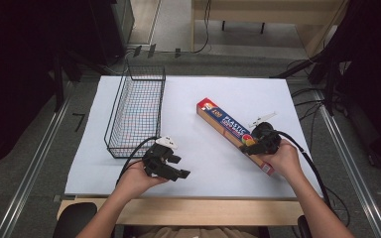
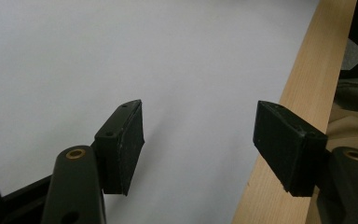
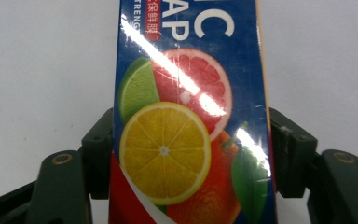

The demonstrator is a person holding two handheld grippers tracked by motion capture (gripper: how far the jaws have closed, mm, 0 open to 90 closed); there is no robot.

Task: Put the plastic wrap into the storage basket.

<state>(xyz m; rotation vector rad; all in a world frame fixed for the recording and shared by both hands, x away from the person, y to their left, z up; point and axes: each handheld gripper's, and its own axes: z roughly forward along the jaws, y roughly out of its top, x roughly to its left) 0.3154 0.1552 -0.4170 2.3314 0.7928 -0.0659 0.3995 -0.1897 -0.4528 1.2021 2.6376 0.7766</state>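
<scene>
Glossy cardboard wrap box (image 3: 191,116); black wire basket (image 1: 136,111).

Bright overhead light; glare streaks on box (image 3: 191,116); dark surroundings

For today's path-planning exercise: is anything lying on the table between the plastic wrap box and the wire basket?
Nothing visible does. The plastic wrap box lies diagonally at the right with the right tool closed on its sides. Bare white table separates it from the wire basket. The open left tool sits nearer the front edge, below that stretch.
</scene>
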